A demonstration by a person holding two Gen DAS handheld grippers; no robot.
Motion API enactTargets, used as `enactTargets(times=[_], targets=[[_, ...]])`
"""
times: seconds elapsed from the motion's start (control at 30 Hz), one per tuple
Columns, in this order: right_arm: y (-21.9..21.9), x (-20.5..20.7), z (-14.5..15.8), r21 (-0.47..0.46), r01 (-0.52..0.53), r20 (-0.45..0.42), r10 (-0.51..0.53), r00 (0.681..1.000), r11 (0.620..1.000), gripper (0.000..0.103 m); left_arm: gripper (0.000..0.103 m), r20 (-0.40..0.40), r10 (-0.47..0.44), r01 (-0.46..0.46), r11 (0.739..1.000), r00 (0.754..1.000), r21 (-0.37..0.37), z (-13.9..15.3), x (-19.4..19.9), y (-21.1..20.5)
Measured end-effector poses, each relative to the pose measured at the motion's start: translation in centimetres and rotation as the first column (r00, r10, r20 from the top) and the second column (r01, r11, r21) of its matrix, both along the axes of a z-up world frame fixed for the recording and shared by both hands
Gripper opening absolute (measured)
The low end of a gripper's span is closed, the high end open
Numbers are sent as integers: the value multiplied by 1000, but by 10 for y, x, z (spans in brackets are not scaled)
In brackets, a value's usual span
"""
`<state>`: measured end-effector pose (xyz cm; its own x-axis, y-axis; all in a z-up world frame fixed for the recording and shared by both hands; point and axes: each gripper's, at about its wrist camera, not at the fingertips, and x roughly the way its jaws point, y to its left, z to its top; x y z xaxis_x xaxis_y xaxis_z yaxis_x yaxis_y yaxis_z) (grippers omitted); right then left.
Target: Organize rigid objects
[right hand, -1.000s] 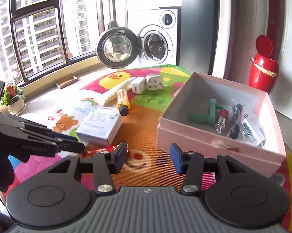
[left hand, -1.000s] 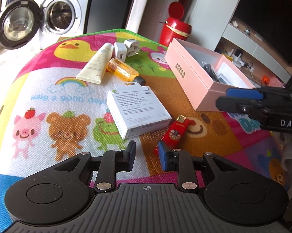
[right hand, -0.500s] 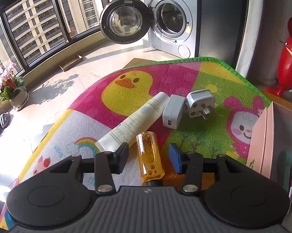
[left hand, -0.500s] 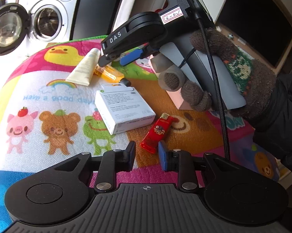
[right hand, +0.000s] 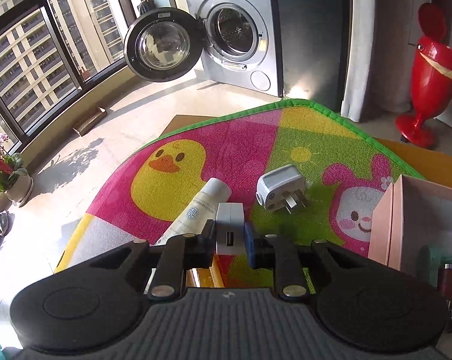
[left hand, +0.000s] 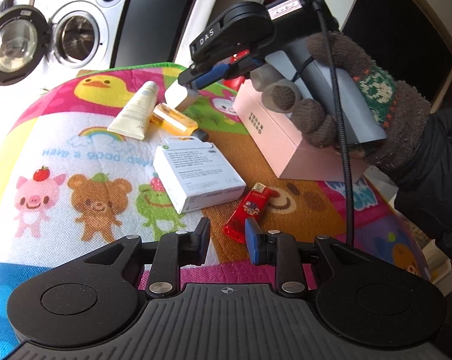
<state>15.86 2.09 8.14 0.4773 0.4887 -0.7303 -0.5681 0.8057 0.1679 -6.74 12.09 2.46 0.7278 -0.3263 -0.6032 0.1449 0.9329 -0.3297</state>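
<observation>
My right gripper (right hand: pixel 229 235) is shut on a white USB charger block (right hand: pixel 229 225) and holds it just above the mat; it also shows in the left wrist view (left hand: pixel 181 97) under the right gripper (left hand: pixel 196 85). A grey three-pin plug (right hand: pixel 278 190) lies on the mat to its right. A cream tube (left hand: pixel 136 114), an amber bottle (left hand: pixel 175 121), a white box (left hand: pixel 196 174) and a red lighter (left hand: pixel 247 207) lie on the mat. My left gripper (left hand: pixel 227 237) is open and empty, hovering near the lighter. The open pink box (left hand: pixel 274 138) stands at the right.
The colourful play mat (left hand: pixel 61 156) covers the table. A washing machine with its door open (right hand: pixel 226 39) stands beyond the far edge. A red bin (right hand: pixel 430 75) stands on the floor at the far right. Several items lie inside the pink box (right hand: pixel 445 270).
My right gripper has moved forward past the amber bottle and closed on the white charger block. The left gripper has barely moved and stays open near the lighter.
</observation>
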Motion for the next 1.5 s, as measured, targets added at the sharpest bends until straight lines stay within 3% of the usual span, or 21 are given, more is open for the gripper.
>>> enactTargets(times=[0.17,0.3,0.5,0.57,0.67,0.73,0.8,0.87,1.07,1.17,1.5], targets=[[-60,-74,34,40,-98,91,94,991,994,19,28,19,-31,30,998,999,52,3,7,-17],[-113,-110,30,68,-88,65,84,994,994,19,28,14,-54,52,990,998,129,3,17,-36],[-191,-136,-13,135,45,-97,-32,995,990,19,28,10,-44,42,980,999,195,-2,37,-56],[-212,-139,-21,182,104,-101,-87,991,978,19,28,-8,-46,47,978,999,202,-5,44,-64],[-233,-142,-29,149,202,-68,-194,979,968,19,29,-26,-58,63,972,998,225,-9,48,-76],[-239,-147,-36,98,227,-14,-226,974,969,22,29,-30,-70,75,967,997,244,-9,48,-83],[-242,-152,-42,70,224,23,-226,974,972,34,29,-41,-88,95,967,995,235,-8,46,-87],[-243,-157,-45,69,215,40,-218,975,974,56,29,-45,-102,110,962,994,250,-8,42,-92],[-237,-174,-59,46,208,106,-212,972,977,63,29,-50,-36,46,977,998,208,-10,48,-92],[-232,-182,-63,54,198,122,-203,971,979,68,29,-45,-42,51,969,998,242,-10,49,-97],[-210,-193,-75,-45,157,161,-148,976,986,74,29,-4,-42,41,959,999,280,-13,37,-103]])
